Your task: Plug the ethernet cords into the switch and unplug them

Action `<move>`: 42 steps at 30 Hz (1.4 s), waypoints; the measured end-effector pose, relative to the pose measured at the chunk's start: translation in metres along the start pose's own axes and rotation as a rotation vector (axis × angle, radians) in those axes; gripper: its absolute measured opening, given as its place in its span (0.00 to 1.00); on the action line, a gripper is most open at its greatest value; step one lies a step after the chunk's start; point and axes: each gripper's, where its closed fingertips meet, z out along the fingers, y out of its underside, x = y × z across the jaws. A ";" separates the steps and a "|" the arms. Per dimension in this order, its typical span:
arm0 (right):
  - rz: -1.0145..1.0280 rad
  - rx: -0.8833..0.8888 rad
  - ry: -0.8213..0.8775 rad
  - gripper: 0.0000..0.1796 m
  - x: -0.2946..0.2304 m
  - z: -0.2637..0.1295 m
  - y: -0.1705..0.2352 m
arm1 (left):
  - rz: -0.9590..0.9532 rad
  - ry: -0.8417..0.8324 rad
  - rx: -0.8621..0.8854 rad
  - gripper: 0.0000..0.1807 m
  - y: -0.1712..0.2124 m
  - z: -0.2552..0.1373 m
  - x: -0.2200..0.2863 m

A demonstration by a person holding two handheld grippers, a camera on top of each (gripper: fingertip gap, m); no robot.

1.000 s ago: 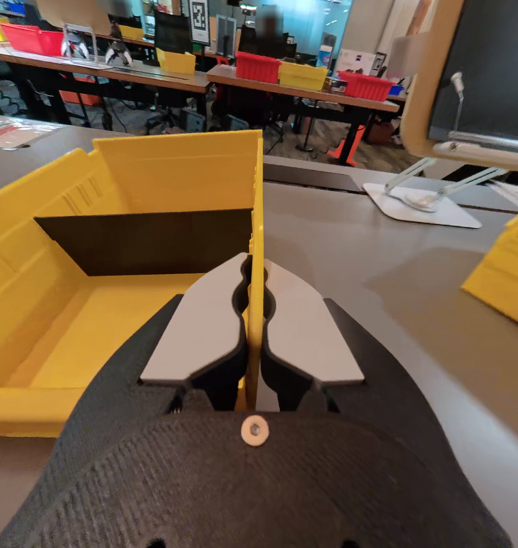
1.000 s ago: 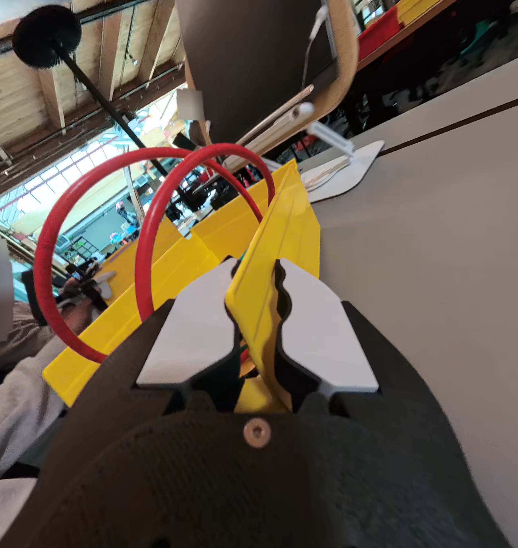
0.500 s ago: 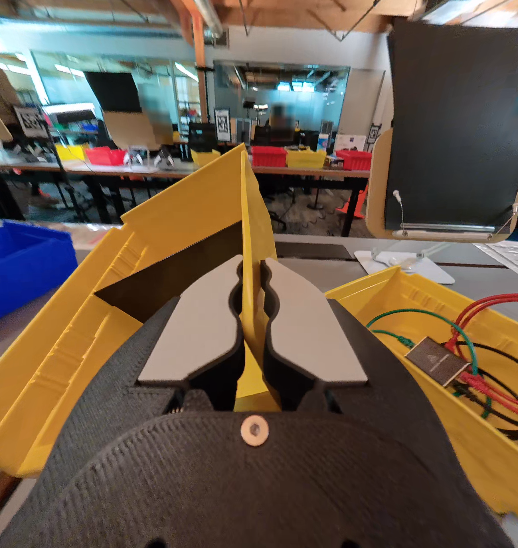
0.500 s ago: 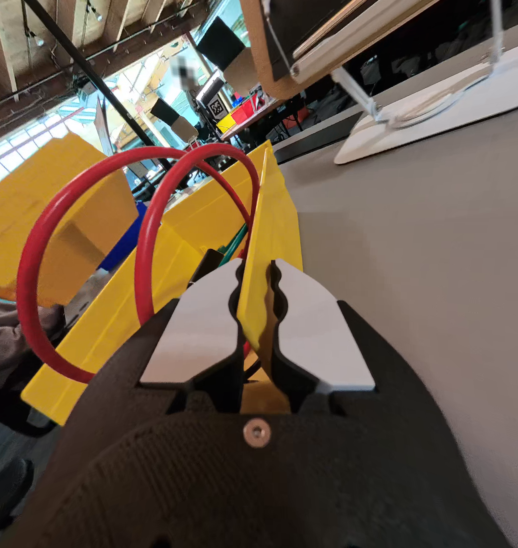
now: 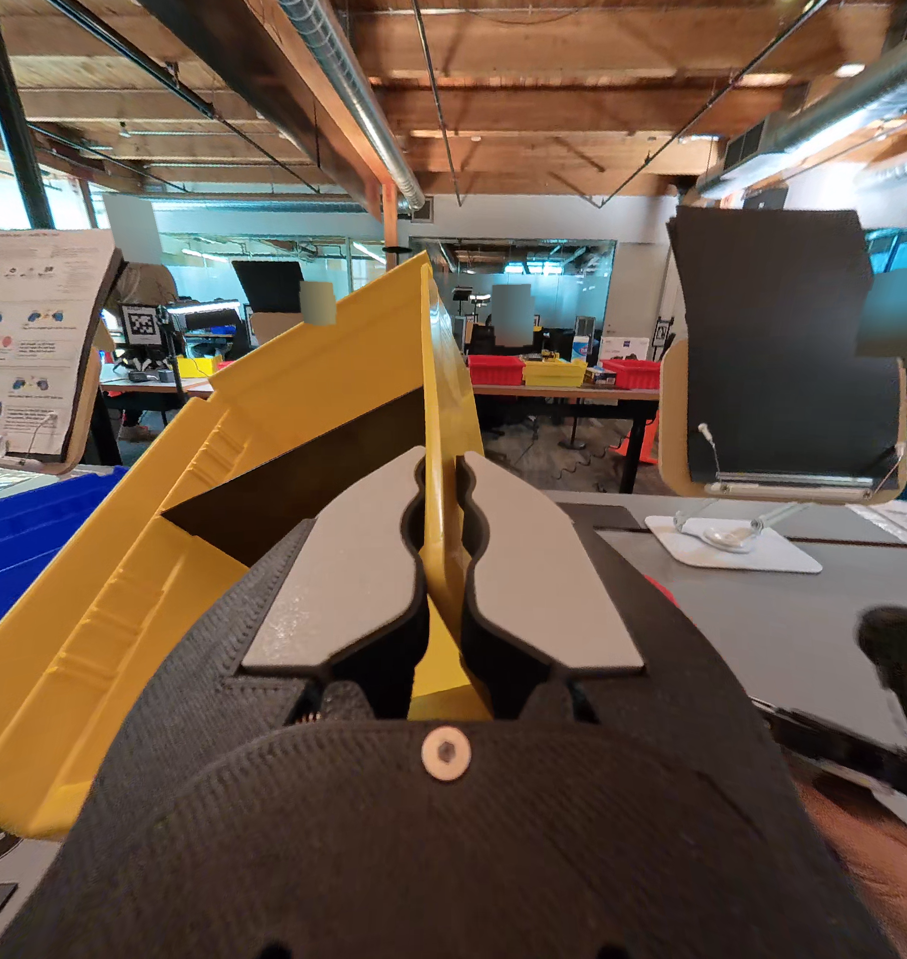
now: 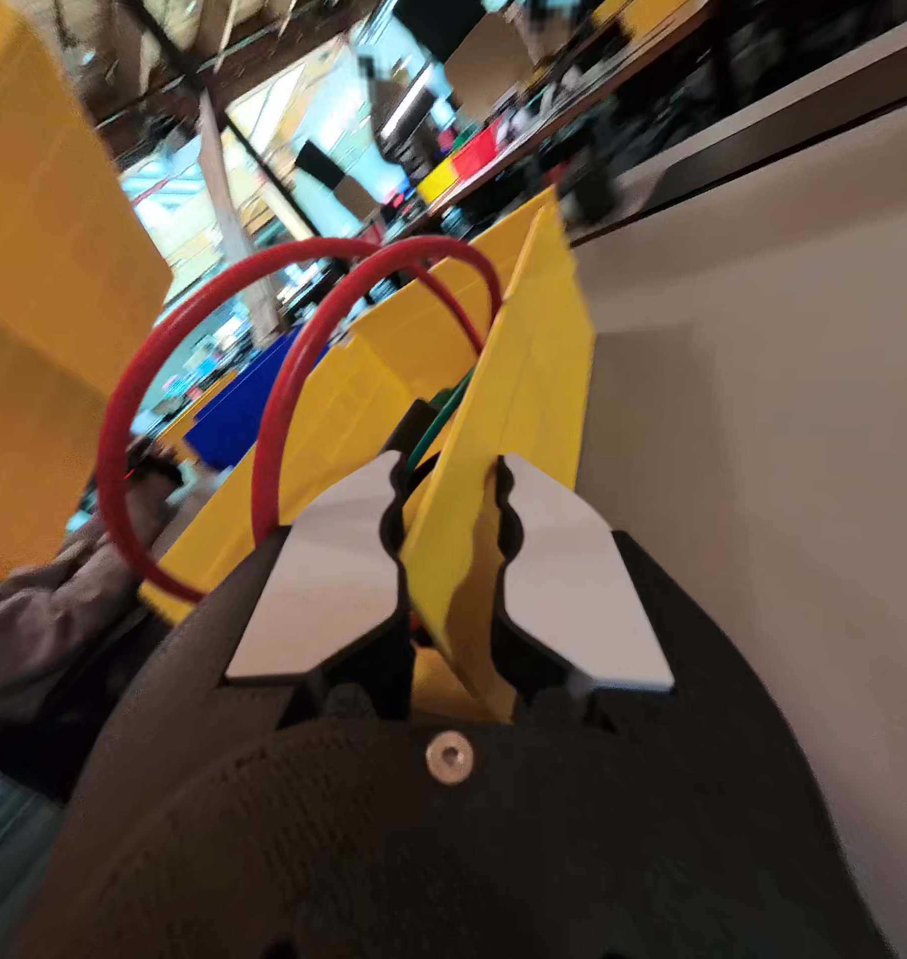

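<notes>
My left gripper is shut on the right wall of an empty yellow bin with a dark divider, held tilted up off the table. My right gripper is shut on the right wall of a second yellow bin, also tilted. Red ethernet cord loops stick up out of that bin, with a green cord and a dark corner that may be the switch just past the left finger. The blurred right wrist view shows the first bin at far left.
A blue bin sits to the left. A black board on a white stand stands on the grey table at right. A person's hand and a printed sheet on a stand are to the left.
Both bins have been lifted and tilted further. The left view has risen so the second bin with cords dropped out of sight. The right view swung and blurred.
</notes>
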 end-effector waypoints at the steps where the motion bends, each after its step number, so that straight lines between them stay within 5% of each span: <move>1: -0.039 -0.113 -0.076 0.25 -0.018 0.008 0.017 | 0.003 0.006 -0.017 0.04 0.005 0.002 -0.002; 5: -0.222 -0.387 -0.227 0.46 -0.041 0.000 0.054 | -0.041 0.023 -0.064 0.04 0.022 0.009 -0.005; 14: -0.333 -0.323 -0.195 0.33 0.059 -0.133 -0.003 | -0.045 0.266 -0.020 0.04 -0.001 0.025 0.079; 18: -0.100 -0.310 -0.195 0.29 0.111 -0.222 -0.042 | -0.049 0.476 0.017 0.04 -0.007 0.030 0.167; 25: 0.019 0.167 -0.005 0.00 0.189 -0.360 -0.138 | -0.150 0.855 -0.090 0.04 0.050 0.026 0.324; 32: 0.051 0.178 0.015 0.00 0.193 -0.382 -0.129 | -0.079 1.044 -0.290 0.04 0.135 0.004 0.425; 42: -0.166 0.136 0.155 0.01 0.195 -0.393 -0.118 | 0.061 1.105 -0.295 0.04 0.183 -0.003 0.463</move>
